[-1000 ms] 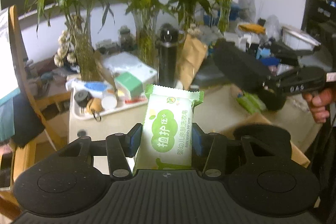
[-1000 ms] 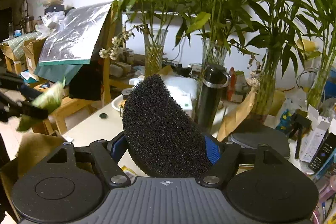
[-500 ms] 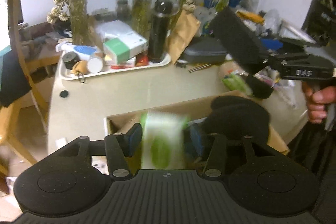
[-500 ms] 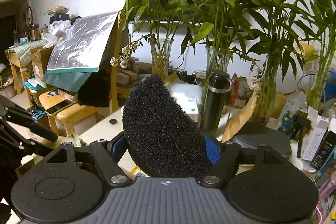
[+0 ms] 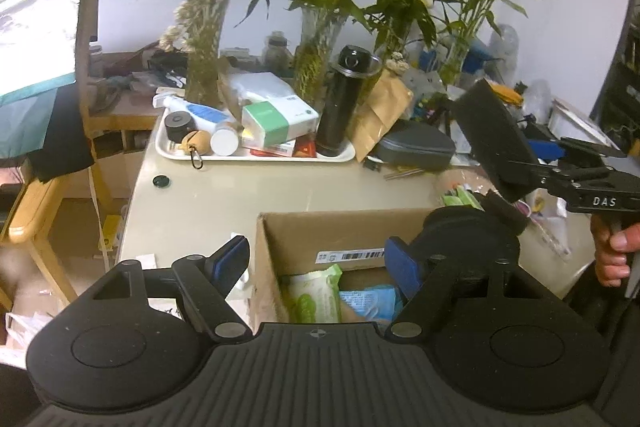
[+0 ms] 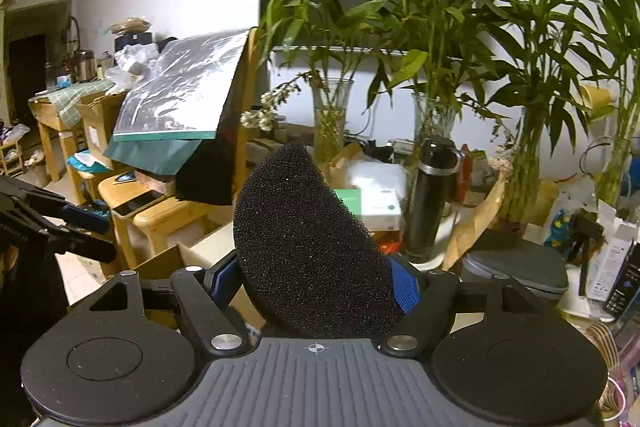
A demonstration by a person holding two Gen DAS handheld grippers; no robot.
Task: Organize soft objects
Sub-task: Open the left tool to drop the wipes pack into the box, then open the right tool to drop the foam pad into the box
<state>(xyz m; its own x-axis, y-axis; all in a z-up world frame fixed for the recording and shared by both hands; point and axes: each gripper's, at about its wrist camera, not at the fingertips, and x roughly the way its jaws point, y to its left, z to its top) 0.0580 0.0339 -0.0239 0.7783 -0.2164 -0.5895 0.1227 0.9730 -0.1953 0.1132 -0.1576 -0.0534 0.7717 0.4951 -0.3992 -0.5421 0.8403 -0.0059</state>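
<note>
My left gripper [image 5: 316, 263] hangs over the open cardboard box [image 5: 340, 235], its jaws opening with nothing between the pads. Below it, a green-and-white soap packet [image 5: 316, 295] lies inside the box beside a blue packet [image 5: 368, 301]. A black foam piece [image 5: 472, 231] rests at the box's right side. The right gripper [image 6: 316, 279] is shut on a black half-round sponge [image 6: 308, 247]. In the left wrist view that sponge [image 5: 492, 135] is in the air to the right of the box, with a hand [image 5: 612, 259] on the gripper's handle.
Behind the box a white tray [image 5: 256, 157] holds cartons, bottles and a black flask [image 5: 344, 99]. Glass vases of bamboo [image 5: 316, 67], a brown paper bag [image 5: 380, 115] and a grey case [image 5: 416, 147] crowd the back. A wooden chair [image 5: 24, 211] stands left of the table.
The left gripper let go of the green packet, which dropped into the box, and its jaws widened. The right gripper carried the sponge closer to the box.
</note>
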